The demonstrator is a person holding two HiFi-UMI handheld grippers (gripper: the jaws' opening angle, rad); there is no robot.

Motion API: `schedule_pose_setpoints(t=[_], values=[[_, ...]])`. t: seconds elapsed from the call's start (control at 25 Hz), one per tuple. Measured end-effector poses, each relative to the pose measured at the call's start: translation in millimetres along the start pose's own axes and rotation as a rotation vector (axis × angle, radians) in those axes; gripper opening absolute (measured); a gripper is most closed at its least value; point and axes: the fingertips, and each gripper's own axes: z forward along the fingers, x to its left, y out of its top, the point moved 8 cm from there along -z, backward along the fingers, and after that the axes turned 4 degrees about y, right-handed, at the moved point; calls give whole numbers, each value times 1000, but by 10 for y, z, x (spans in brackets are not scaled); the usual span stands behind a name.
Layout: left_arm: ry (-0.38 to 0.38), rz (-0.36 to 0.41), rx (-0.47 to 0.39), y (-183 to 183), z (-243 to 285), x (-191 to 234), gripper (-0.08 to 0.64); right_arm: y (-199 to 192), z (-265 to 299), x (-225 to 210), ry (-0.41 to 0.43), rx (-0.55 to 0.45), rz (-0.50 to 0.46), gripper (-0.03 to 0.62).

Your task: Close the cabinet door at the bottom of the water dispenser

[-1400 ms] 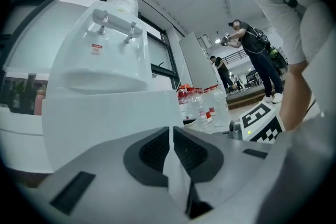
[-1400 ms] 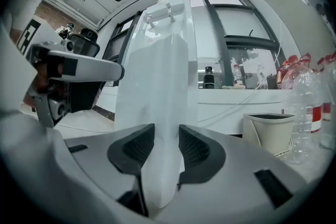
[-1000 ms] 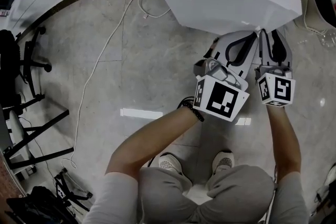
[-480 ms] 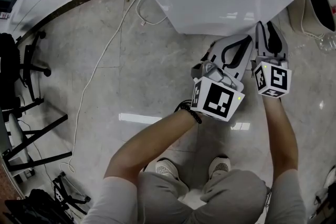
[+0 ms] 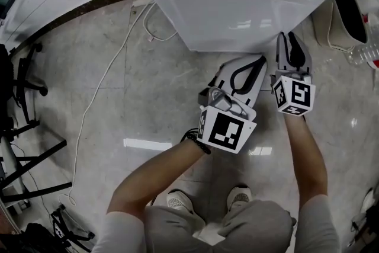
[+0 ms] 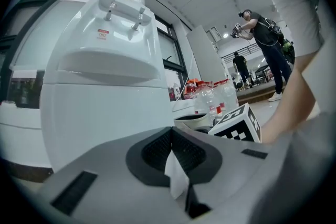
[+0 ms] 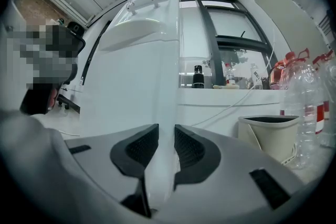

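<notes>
The white water dispenser point(image 5: 237, 6) stands ahead, its vented top visible from above. In the left gripper view its lower front point(image 6: 100, 118) is one flat white face, and no door stands out from it. My left gripper point(image 5: 253, 63) points level at the base, shut and empty, pads together point(image 6: 170, 136). To its right, my right gripper point(image 5: 288, 38) also points level at the dispenser. Its jaws point(image 7: 165, 139) are closing with a narrow gap. Only the dispenser's corner edge point(image 7: 168, 60) shows through that gap, and the pads grip nothing.
A pale waste bin point(image 5: 346, 15) point(image 7: 268, 136) and plastic bottles point(image 7: 307, 92) point(image 6: 210, 99) stand right of the dispenser. A white cable point(image 5: 106, 74) runs over the tiled floor at left. Chair and rack legs point(image 5: 29, 145) are far left. My feet point(image 5: 207, 201) are below.
Both grippers have drawn back from under the dispenser's overhang toward my body. The dispenser's vented top has come into view. The left jaws stayed shut.
</notes>
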Motion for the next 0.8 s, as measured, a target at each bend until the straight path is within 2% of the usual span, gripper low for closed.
schedule_pose_setpoints(t=[0.16, 0.36, 0.52, 0.64, 0.8], values=[[9, -7, -12, 51, -120, 85, 8, 107, -117, 41, 10, -34, 17, 36], [13, 47, -43, 194, -437, 404, 8, 374, -406, 220, 86, -86, 18, 24], [80, 77, -19, 490, -853, 717, 8, 867, -697, 271, 101, -104, 46, 21], [164, 102, 8, 990, -1188, 908, 8, 1477, -963, 352, 111, -87, 50, 21], [262, 142, -13, 2100, -1627, 1086, 8, 2588, -1392, 440, 144, -53, 43, 21]])
